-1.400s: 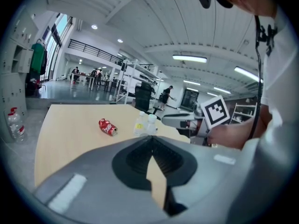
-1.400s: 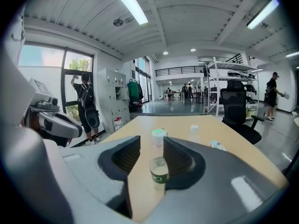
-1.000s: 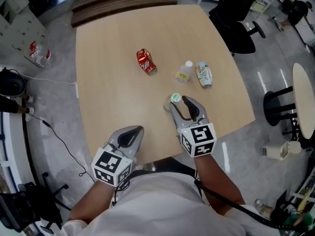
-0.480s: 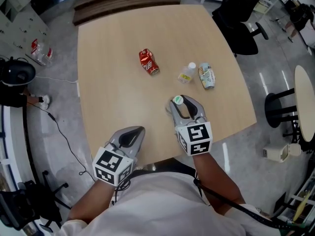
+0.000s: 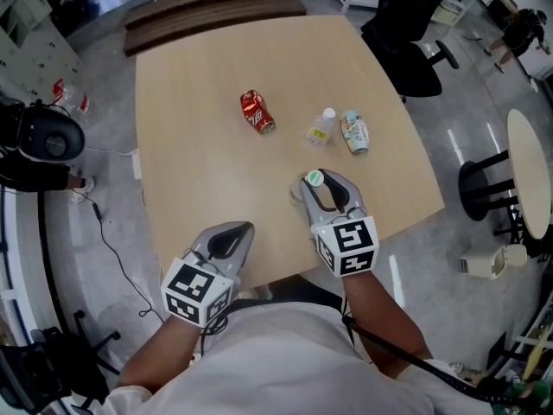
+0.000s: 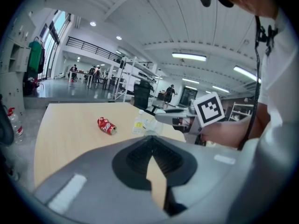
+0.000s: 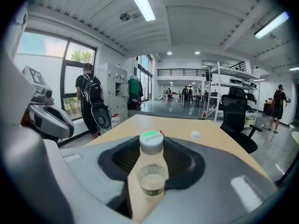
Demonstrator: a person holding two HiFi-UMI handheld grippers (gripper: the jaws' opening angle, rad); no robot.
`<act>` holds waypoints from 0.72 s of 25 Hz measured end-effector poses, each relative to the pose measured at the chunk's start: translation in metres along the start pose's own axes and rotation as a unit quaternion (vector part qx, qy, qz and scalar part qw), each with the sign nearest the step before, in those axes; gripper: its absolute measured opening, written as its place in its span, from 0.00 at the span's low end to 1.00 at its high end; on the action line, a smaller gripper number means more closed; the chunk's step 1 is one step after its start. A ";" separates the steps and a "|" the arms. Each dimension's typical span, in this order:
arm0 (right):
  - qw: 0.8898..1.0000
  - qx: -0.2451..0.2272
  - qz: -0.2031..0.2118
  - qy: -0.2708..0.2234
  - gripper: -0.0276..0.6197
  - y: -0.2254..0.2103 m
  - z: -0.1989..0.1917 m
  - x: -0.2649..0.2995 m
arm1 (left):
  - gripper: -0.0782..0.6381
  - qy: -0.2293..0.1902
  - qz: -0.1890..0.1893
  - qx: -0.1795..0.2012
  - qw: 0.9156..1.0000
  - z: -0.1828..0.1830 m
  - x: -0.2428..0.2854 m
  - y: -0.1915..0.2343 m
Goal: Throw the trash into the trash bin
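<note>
A small clear bottle with a green cap (image 5: 314,179) stands upright between the fingers of my right gripper (image 5: 325,182) near the table's front edge. The jaws have just been closing and now press on the bottle's (image 7: 151,164) sides. My left gripper (image 5: 226,239) rests shut and empty at the front edge, left of the right one; its jaws meet at the tips (image 6: 150,146). Farther back on the wooden table (image 5: 190,162) lie a crushed red can (image 5: 257,111), a small clear bottle with a white cap (image 5: 321,128) and a crushed pale can (image 5: 354,133).
A black office chair (image 5: 406,33) stands at the table's far right corner. A round table (image 5: 529,180) is off to the right. A person with a black backpack (image 7: 92,101) stands left of the table. Cables run across the floor on the left (image 5: 108,240).
The right gripper's jaws have narrowed around the green-capped bottle, which stood at the left fingertip and now sits between the fingers. The left gripper has stayed put.
</note>
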State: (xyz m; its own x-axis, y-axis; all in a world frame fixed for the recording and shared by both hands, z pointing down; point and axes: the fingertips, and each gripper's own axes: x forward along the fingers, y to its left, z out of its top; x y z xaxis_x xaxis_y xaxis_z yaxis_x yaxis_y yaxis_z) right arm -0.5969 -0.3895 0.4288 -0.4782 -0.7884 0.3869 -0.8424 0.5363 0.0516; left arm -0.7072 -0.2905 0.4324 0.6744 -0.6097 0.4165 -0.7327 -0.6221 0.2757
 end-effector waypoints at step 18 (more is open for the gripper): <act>0.995 0.061 -0.079 -0.020 0.28 0.025 -0.012 -0.121 | 0.12 -0.028 -0.090 0.049 0.994 -0.009 -0.037 -0.073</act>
State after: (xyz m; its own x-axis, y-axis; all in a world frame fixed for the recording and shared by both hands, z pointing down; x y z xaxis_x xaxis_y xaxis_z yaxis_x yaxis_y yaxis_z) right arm -0.5573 -0.2774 0.3941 -0.3455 -0.8726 0.3452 -0.9303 0.3668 -0.0037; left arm -0.6796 -0.2179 0.4041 0.8003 -0.5086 0.3177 -0.5887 -0.7672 0.2547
